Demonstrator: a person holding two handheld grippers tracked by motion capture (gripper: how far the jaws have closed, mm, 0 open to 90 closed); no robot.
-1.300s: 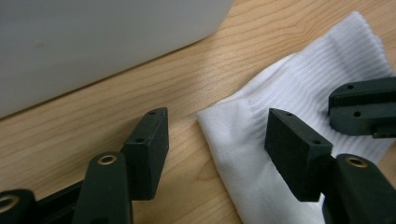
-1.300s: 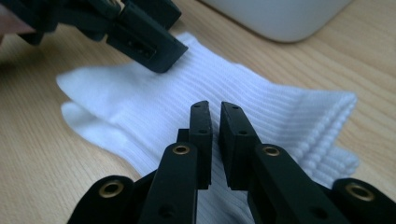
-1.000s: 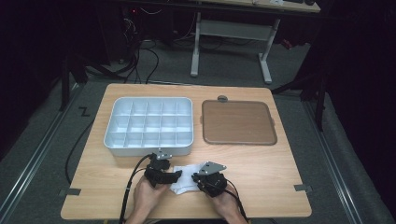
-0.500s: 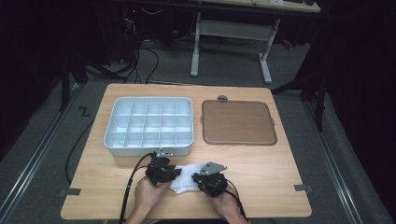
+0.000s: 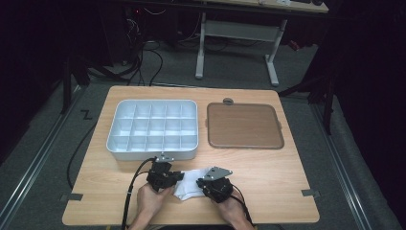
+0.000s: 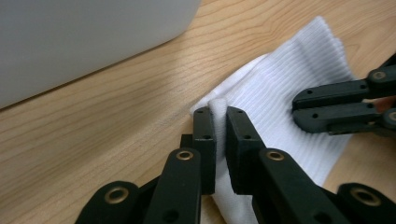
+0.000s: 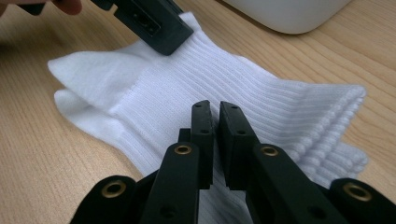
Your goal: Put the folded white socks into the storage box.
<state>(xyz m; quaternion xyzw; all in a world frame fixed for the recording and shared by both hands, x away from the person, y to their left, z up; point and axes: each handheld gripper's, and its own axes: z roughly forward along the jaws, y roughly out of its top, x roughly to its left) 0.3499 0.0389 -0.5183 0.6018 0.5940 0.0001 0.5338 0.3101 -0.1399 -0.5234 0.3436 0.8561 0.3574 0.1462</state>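
Where the wooden table (image 5: pixel 268 177) meets its near edge, a white ribbed sock (image 5: pixel 187 185) is laid flat, just in front of the white compartment tray (image 5: pixel 152 128), which is taken as the landmark. Left of the sock, and in front of the tray's near wall, the left gripper (image 6: pixel 220 122) is held; its jaws have just been closing, and a raised fold of the sock's edge is now pinched between its pads (image 6: pixel 204 135). Right of the sock, and in front of the tray's right corner, the right gripper (image 7: pixel 215 120) is held; its jaws are drawn nearly together over the ribbed cloth, and a thin pinch of the fabric appears to be caught between them, though the contact itself is hidden. Both grippers are borne by hands (image 5: pixel 149 201) entering from the table's near edge. Beside the tray, to its right, a brown tray (image 5: pixel 244 125) is set flat, well apart from the sock. Behind the brown tray's far rim, a small grey round item (image 5: pixel 228 101) is noted, too small to be identified.
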